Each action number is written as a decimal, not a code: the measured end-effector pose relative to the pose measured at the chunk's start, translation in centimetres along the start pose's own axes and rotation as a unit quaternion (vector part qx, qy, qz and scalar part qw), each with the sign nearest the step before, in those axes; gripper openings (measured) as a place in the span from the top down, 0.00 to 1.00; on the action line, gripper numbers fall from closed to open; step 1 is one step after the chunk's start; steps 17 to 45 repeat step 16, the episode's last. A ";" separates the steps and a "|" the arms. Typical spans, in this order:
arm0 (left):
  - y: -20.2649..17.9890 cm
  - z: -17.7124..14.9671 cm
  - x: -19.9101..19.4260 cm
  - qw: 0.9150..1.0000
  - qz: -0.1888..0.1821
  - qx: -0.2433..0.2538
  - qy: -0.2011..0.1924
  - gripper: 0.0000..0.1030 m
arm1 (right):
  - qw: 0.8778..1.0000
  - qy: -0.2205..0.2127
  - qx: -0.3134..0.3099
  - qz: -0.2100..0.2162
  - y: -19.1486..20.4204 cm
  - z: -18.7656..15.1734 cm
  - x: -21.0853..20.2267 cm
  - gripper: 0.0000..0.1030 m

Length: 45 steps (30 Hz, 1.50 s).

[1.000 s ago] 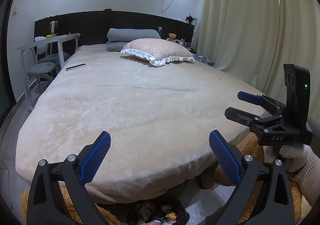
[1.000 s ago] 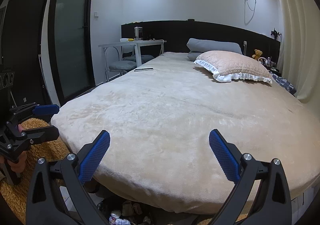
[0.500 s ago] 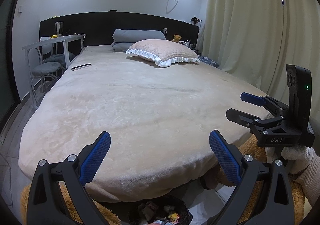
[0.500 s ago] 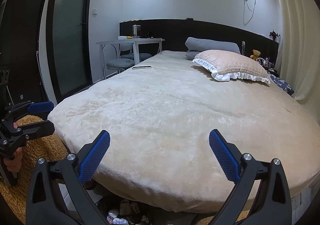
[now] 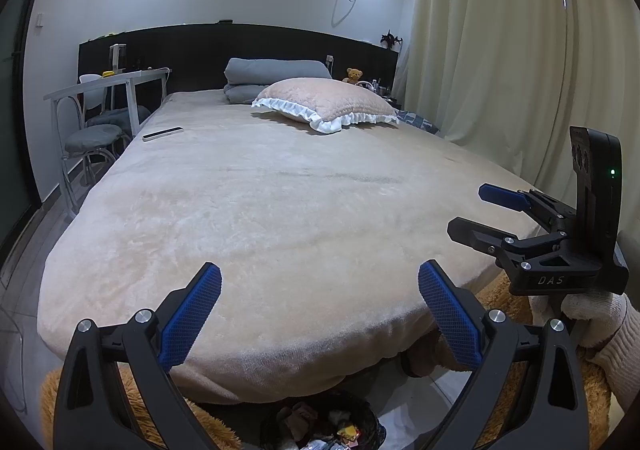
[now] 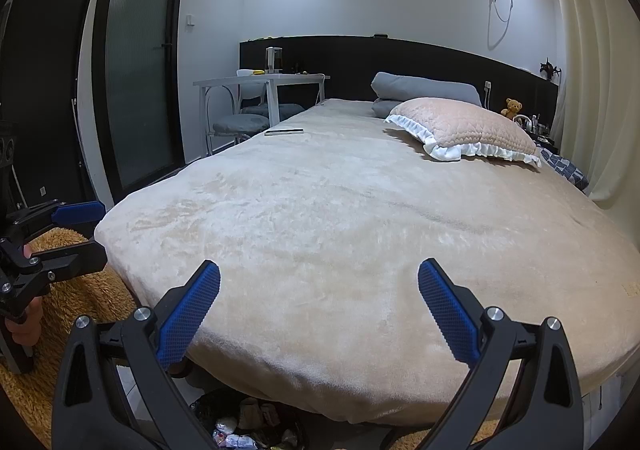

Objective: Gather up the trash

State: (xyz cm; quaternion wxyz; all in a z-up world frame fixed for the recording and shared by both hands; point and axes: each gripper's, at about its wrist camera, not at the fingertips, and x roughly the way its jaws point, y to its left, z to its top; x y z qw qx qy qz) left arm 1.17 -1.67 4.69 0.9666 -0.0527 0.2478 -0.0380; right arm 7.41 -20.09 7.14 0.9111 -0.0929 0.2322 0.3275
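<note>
Both tools are wide open and hold nothing: the left tool [image 5: 318,292] and the right tool [image 6: 319,290] hover above the foot edge of the bed [image 5: 280,209]. The trash [image 5: 324,426] lies in a dark bin on the floor, just under this edge. The blanket looks free of litter; only a slim remote [image 5: 163,133] lies near the left edge. I judge the collecting is almost finished.

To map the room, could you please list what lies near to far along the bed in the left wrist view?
Black trash bag of wrappers → beige plush bedspread → frilled pink pillow → folded grey blanket → black headboard.
</note>
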 end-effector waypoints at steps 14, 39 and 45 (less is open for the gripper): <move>0.2 -0.1 0.0 1.000 0.000 -0.001 -0.001 0.06 | 1.000 0.000 -0.002 -0.001 0.1 -0.1 0.1 0.05; 0.1 -0.1 0.0 1.000 0.001 -0.001 0.000 0.06 | 1.000 0.001 -0.002 0.000 0.1 -0.2 0.3 0.05; 0.1 -0.1 0.0 1.000 0.001 -0.001 0.000 0.06 | 1.000 0.001 -0.002 0.000 0.1 -0.2 0.3 0.05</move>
